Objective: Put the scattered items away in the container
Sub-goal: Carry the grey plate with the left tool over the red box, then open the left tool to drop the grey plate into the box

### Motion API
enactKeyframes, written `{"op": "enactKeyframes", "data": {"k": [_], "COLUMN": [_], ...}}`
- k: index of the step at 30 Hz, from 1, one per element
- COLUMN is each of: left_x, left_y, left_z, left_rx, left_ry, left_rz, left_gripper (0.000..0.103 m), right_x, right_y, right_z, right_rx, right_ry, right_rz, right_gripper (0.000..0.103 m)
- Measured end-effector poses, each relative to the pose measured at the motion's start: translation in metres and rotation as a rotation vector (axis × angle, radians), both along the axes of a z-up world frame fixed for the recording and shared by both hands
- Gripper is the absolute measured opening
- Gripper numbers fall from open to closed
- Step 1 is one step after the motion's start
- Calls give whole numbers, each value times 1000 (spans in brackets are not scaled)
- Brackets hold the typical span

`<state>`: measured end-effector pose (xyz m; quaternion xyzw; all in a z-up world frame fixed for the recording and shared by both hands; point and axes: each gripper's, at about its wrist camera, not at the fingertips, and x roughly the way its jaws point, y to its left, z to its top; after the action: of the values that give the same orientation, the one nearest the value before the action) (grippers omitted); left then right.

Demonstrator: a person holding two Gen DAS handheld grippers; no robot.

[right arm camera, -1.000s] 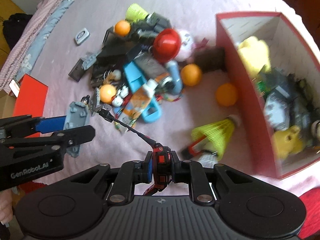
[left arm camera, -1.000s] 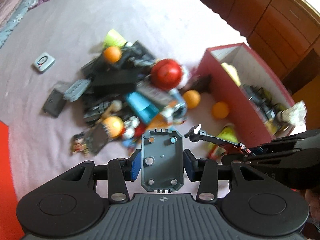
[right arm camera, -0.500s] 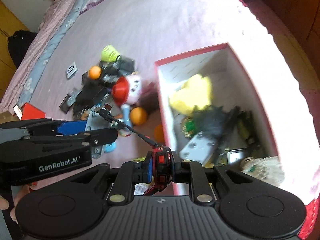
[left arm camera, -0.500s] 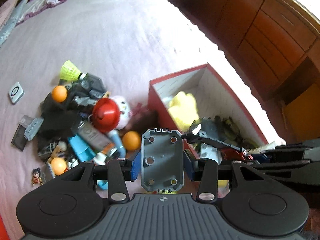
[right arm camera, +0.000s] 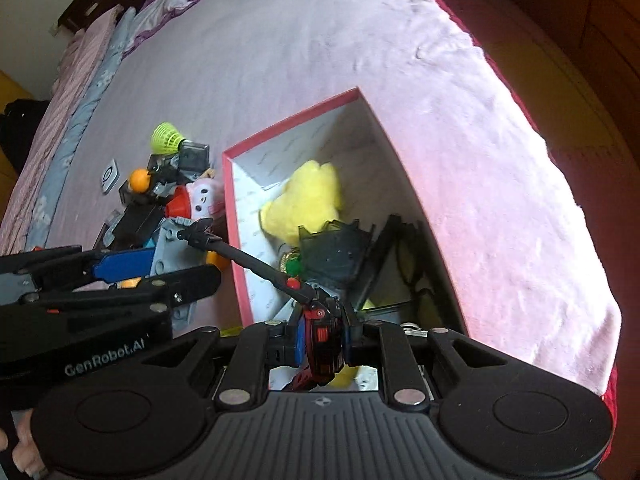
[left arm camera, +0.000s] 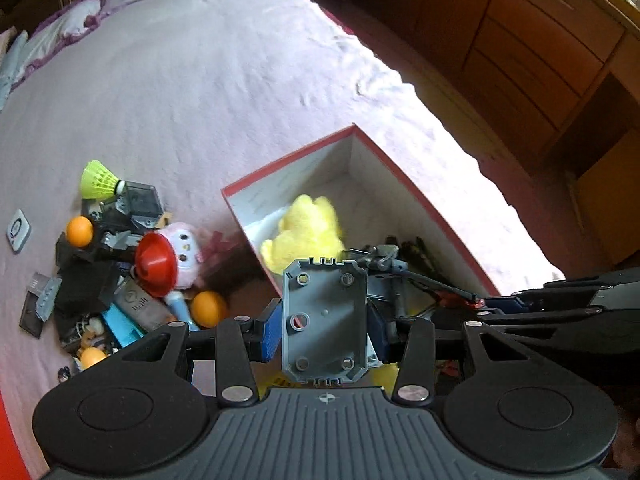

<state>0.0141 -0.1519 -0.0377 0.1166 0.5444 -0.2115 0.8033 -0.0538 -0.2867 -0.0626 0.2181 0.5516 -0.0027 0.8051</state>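
Covering most of both frames: pink bedspread (left arm camera: 208, 92), wooden drawers (left arm camera: 540, 60) at upper right of the left wrist view.

Standing right of centre on the bedspread: red box (left arm camera: 416, 200), (right arm camera: 236, 240), open-topped, white inside. Holding a yellow plush toy (left arm camera: 308, 228), (right arm camera: 308, 196) against the far left wall, plus dark plastic parts (right arm camera: 336, 248) and cables nearer the lens; finer contents too cluttered to identify.

Lying left of the box, on the bedspread: scattered pile (left arm camera: 112, 272). Noted within it: pink-and-white plush (left arm camera: 186, 246) touching a red dome-shaped piece (left arm camera: 156, 264); green shuttlecock (left arm camera: 98, 176), (right arm camera: 166, 138) at the far upper edge; orange ball (left arm camera: 208, 308) just beside the box wall, a second orange ball (left arm camera: 79, 231) at the pile's left. Set apart at far left: small white square device (left arm camera: 18, 230).

Left gripper (left arm camera: 326, 322), (right arm camera: 160, 258): closed onto a grey studded plate (left arm camera: 324, 320), blue pads pressing its two long sides, plate upright, positioned over the near left wall of the box in its own view.

Right gripper (right arm camera: 322, 340), (left arm camera: 500, 302): clamped around a red-and-black toy piece (right arm camera: 320, 336) with a long black rod (right arm camera: 240, 254) projecting toward upper left; held above the near end of the box interior.
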Motion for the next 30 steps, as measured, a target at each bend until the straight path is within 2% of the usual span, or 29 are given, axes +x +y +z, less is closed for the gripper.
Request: {"op": "enactKeyframes", "data": {"k": [17, 30], "left_x": [-6, -5], "left_y": [-21, -20], "left_z": [1, -1], "left_rx": [-13, -18], "left_ry": [26, 29], "left_rz": [-21, -19], "left_gripper": [44, 44], "right_x": [-24, -26], "right_y": [-25, -23], "right_z": [-5, -6], "right_rx": [6, -1], "right_ry": [18, 24], "right_rz": [-84, -86], "right_gripper": [20, 20]}}
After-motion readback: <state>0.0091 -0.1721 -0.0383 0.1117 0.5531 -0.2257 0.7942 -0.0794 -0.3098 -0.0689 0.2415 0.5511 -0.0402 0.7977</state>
